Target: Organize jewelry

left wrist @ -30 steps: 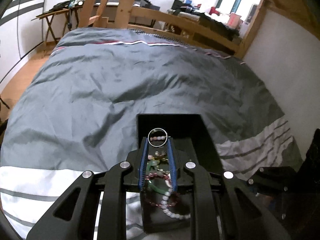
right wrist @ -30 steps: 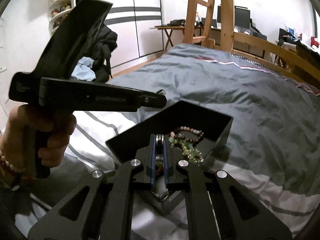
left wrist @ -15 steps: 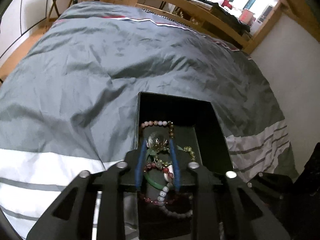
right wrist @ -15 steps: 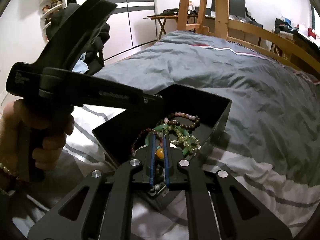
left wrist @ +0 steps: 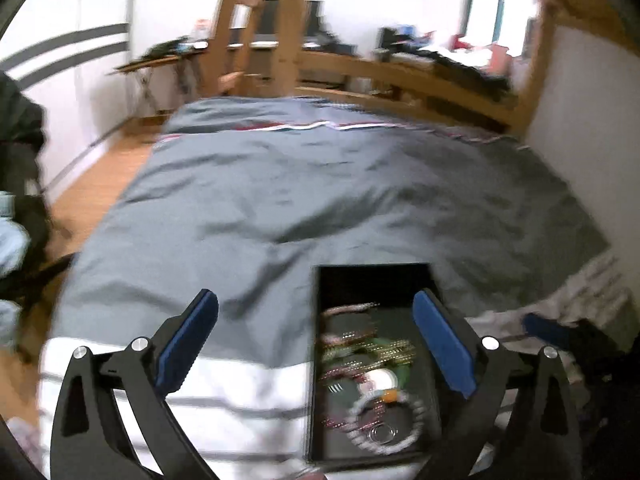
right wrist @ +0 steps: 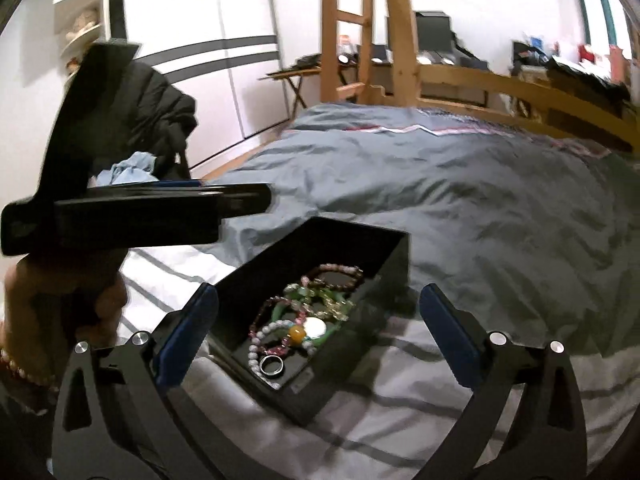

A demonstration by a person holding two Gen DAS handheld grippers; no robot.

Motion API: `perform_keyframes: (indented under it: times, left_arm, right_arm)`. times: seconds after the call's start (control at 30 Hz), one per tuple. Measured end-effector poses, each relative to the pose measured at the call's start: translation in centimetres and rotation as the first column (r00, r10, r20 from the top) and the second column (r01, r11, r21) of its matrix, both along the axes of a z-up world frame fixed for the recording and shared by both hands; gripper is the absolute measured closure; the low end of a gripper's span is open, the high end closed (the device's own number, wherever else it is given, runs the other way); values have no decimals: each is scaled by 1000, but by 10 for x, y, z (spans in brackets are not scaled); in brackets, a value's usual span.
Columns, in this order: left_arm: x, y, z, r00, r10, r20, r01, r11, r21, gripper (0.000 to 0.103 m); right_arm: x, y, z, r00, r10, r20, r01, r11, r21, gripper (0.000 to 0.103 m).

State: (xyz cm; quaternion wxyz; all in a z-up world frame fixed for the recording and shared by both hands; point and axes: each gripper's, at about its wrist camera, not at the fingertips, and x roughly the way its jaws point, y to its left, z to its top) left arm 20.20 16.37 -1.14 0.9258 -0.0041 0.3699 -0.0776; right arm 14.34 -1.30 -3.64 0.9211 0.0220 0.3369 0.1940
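Observation:
A black open box (right wrist: 384,252) lies on the bed and holds several bead bracelets, a green bangle (right wrist: 316,336) and a silver ring (right wrist: 272,365). The box also shows in the left wrist view (left wrist: 320,360), blurred. My right gripper (right wrist: 318,322) is open wide and empty above the near part of the box. My left gripper (left wrist: 314,326) is open wide and empty, above the box's left edge; it shows from the side in the right wrist view (right wrist: 160,210).
The box sits on a grey duvet (right wrist: 480,208) with a white striped band (left wrist: 240,392) near me. A wooden bed frame and ladder (right wrist: 384,40) stand at the far end. A dark coat (right wrist: 152,112) hangs at the left.
Both grippers have opened wide and let go of the jewelry they held; the pieces now lie in the box. The left gripper has lifted and shifted left.

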Motion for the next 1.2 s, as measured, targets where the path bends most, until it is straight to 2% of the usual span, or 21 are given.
perform_keyframes:
  times: [0.07, 0.1, 0.27, 0.33, 0.47, 0.63, 0.8, 0.97, 1.1, 1.2]
  left_arm:
    - [-8, 4, 8, 999, 48, 19, -49, 998, 51, 7]
    - [-13, 6, 13, 998, 52, 31, -53, 997, 50, 7]
    - [-37, 10, 28, 998, 20, 65, -24, 998, 65, 7]
    - [-43, 6, 25, 999, 23, 33, -26, 993, 111, 7]
    - [-56, 4, 20, 999, 37, -31, -32, 988, 149, 7]
    - [-75, 17, 25, 998, 43, -45, -38, 992, 118, 7]
    - [-90, 18, 25, 999, 11, -50, -5, 993, 121, 6]
    - [-98, 19, 19, 997, 7, -73, 5, 987, 162, 6]
    - [-94, 25, 10, 992, 4, -129, 16, 988, 156, 6]
    - [-94, 28, 8, 991, 15, -133, 7, 986, 164, 6]
  right_arm:
    - [-3, -4, 8, 1000, -7, -15, 7, 1000, -4, 4]
    - [-7, -5, 14, 1000, -7, -4, 7, 1000, -15, 4]
    - [-18, 4, 34, 1000, -9, -3, 8, 995, -96, 4]
    - [-21, 7, 38, 1000, -7, -21, 5, 995, -102, 4]
    - [-30, 11, 43, 999, 9, -45, -14, 993, -115, 4]
    - [-39, 12, 43, 998, -2, -70, -9, 988, -155, 4]
    - [-41, 9, 36, 992, -1, -125, -20, 985, -169, 4]
    - [-47, 6, 34, 990, -9, -143, -22, 976, -215, 4]
    - [-52, 5, 36, 990, -7, -143, -26, 973, -230, 4]
    - [-53, 8, 38, 990, -1, -141, -32, 973, -230, 4]
